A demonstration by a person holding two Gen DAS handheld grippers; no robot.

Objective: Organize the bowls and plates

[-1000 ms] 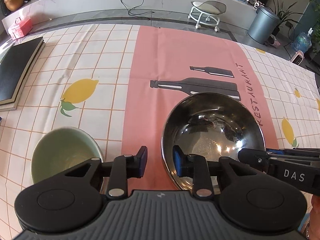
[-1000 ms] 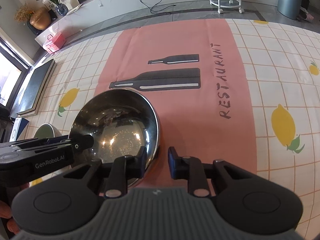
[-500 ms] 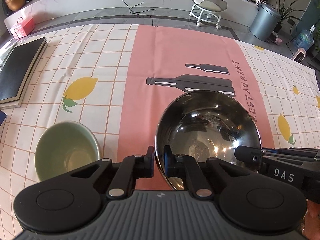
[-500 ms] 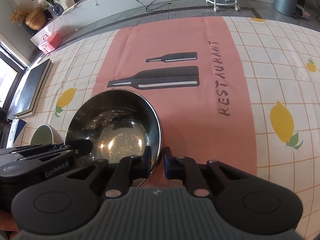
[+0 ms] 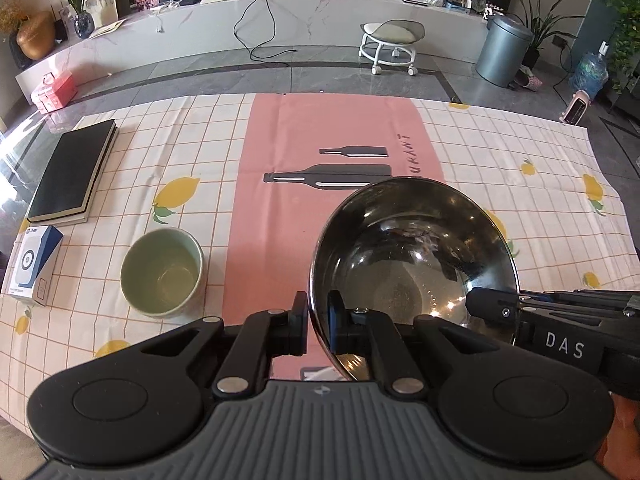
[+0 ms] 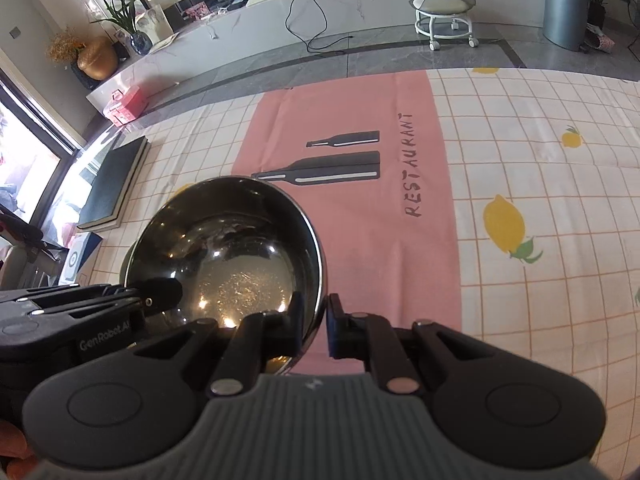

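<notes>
Nearest to me, my left gripper (image 5: pixel 318 330) is clenched on the near-left rim of the steel bowl (image 5: pixel 412 264), one finger (image 5: pixel 298 330) outside the wall and the other inside it. My right gripper (image 6: pixel 322 326) is clamped on the same bowl's rim on its opposite side; in the right wrist view the steel bowl (image 6: pixel 228 248) sits left of that grip, with one pad inside and one outside the wall. Each gripper shows in the other's camera, reaching in over the bowl's edge. The bowl appears lifted off the tablecloth (image 5: pixel 120 152), its rim covering part of the printed bottles and the word on the pink centre strip (image 5: pixel 320 128). The bowl's inside is bare and mirror-bright. Left of the steel bowl, well apart, a green bowl (image 5: pixel 162 272) stands upright on the checked cloth, also with nothing in it. Further left of the steel bowl, a small blue-and-white box (image 5: pixel 34 266) lies near the table edge, and beyond that box a black book (image 5: pixel 74 172) lies flat. Far past the steel bowl, off the table, a white wheeled stool (image 5: pixel 390 46) and a grey bin (image 5: pixel 502 52) stand on the floor.
</notes>
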